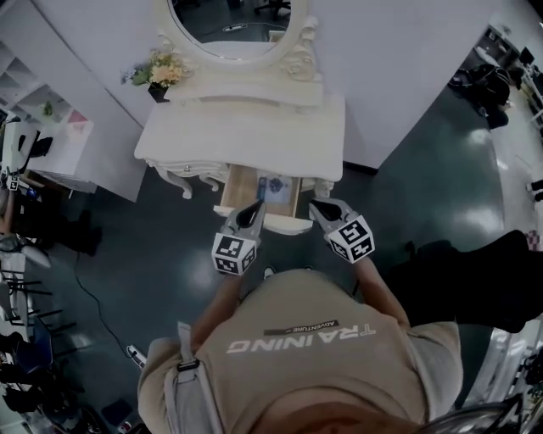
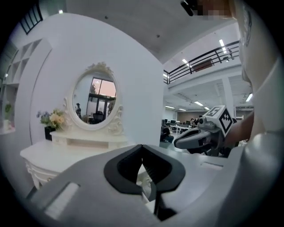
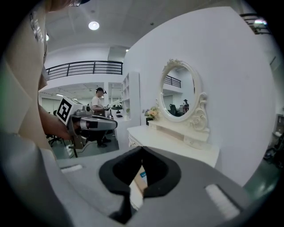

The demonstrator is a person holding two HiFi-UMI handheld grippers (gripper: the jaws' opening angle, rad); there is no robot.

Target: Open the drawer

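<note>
A white dressing table (image 1: 237,136) stands against the wall, and its middle drawer (image 1: 243,188) is pulled out towards me, its wooden inside showing. A small dark and blue item (image 1: 273,188) lies in the drawer. My left gripper (image 1: 253,212) hangs above the drawer's front edge at the left, its jaws shut on nothing. In its own view the left gripper (image 2: 142,146) points at the table and mirror. My right gripper (image 1: 318,208) is held beside it, above the drawer's right corner. The right gripper (image 3: 142,148) shows its tips touching, nothing held.
An oval mirror (image 1: 229,25) and a flower pot (image 1: 161,72) stand on the table's back. A white shelf unit (image 1: 59,136) is at the left, with dark equipment and cables (image 1: 51,339) on the floor. A black object (image 1: 484,280) lies at the right.
</note>
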